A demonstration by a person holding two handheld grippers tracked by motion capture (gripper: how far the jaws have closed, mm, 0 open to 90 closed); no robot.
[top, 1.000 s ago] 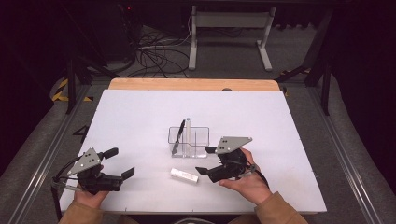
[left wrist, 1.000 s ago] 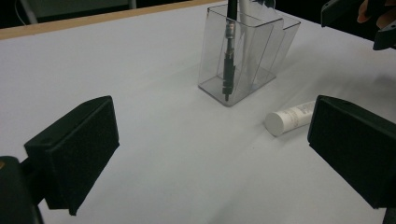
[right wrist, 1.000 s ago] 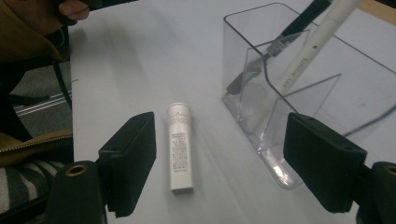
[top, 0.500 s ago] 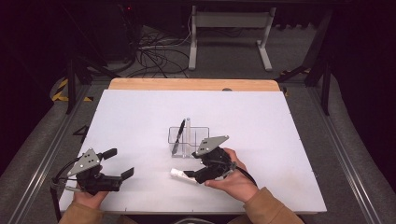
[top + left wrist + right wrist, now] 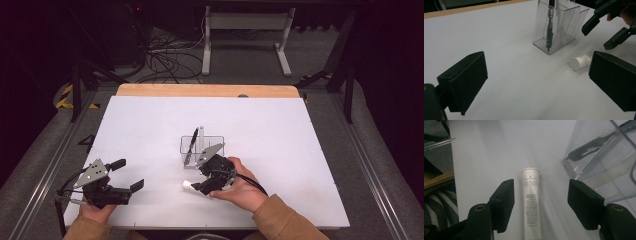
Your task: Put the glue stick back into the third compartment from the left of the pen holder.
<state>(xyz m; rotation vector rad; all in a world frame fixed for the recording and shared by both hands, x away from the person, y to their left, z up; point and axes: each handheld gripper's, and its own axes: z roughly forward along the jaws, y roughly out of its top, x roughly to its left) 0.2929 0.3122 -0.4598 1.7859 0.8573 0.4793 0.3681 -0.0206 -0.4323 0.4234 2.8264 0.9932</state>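
A white tube [image 5: 531, 202] with small print lies flat on the white table [image 5: 280, 130]; its cap end [image 5: 186, 185] and round end face [image 5: 579, 62] show too. My right gripper [image 5: 541, 205] is open, one jaw on each side of the tube without touching it. It sits over the tube [image 5: 200, 188] in the high view. Just behind stands a clear divided holder [image 5: 202, 146] with a black pen [image 5: 549, 32] and a white stick [image 5: 201, 134] upright in it. My left gripper [image 5: 127, 175] rests open near the table's front left corner, holding nothing.
The holder's clear wall [image 5: 604, 162] stands close to the right jaw of the right gripper. A wooden strip [image 5: 205, 90] runs along the table's far edge. Metal rails [image 5: 40, 185] flank the table, with cables and a stand on the dark floor beyond.
My right gripper has moved left and forward from beside the holder, and now straddles the white tube. My left gripper has stayed put.
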